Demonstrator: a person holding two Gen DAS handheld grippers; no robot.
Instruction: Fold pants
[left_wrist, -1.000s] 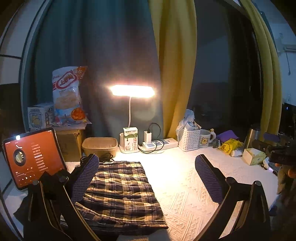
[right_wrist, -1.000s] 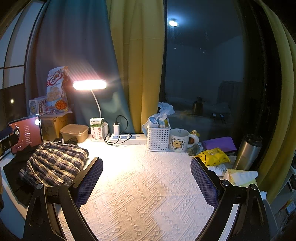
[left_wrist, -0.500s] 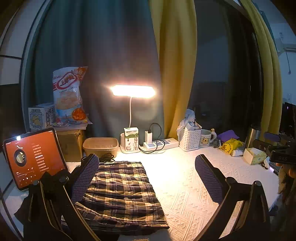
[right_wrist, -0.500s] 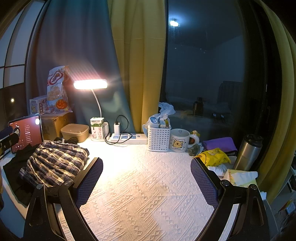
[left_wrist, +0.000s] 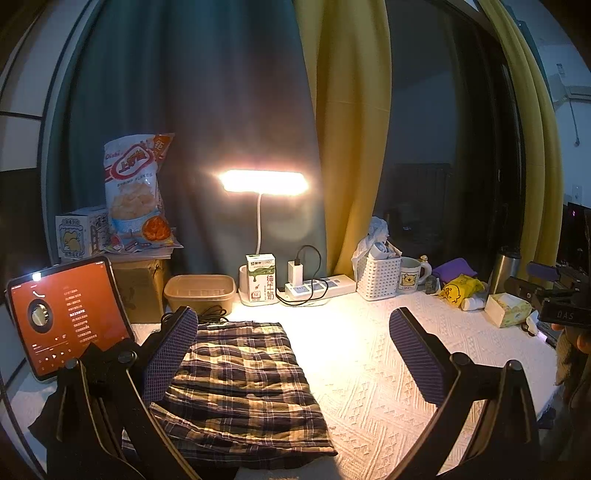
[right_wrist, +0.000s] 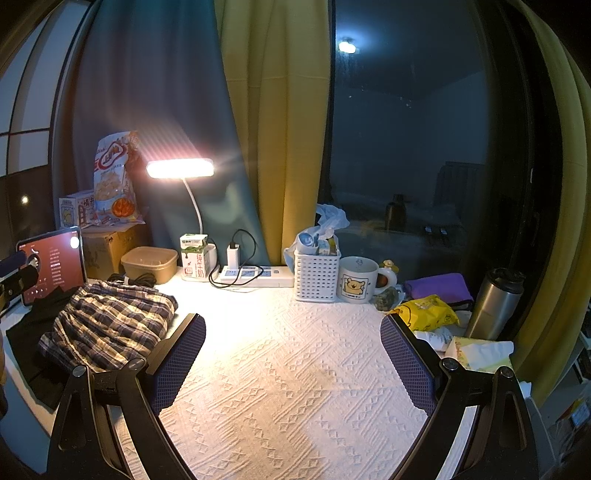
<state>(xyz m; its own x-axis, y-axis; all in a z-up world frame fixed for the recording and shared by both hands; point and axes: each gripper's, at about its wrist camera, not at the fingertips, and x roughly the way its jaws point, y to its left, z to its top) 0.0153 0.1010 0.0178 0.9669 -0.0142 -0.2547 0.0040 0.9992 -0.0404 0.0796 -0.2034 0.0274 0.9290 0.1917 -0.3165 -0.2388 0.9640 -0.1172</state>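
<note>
The brown-and-navy plaid cotton pants (left_wrist: 240, 384) are seen already folded into a compact stack at seven o'clock on the white textured tablecloth (left_wrist: 388, 369), with both the left gripper (left_wrist: 295, 362) and the right gripper (right_wrist: 291, 365) spread wide and empty, so little is judged left.

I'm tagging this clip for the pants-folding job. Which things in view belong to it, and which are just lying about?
Belongs to the job:
plaid pants
left gripper, open
right gripper, open

Just lying about:
tablet
desk lamp
milk carton
power strip
white basket
mug
steel flask
</note>
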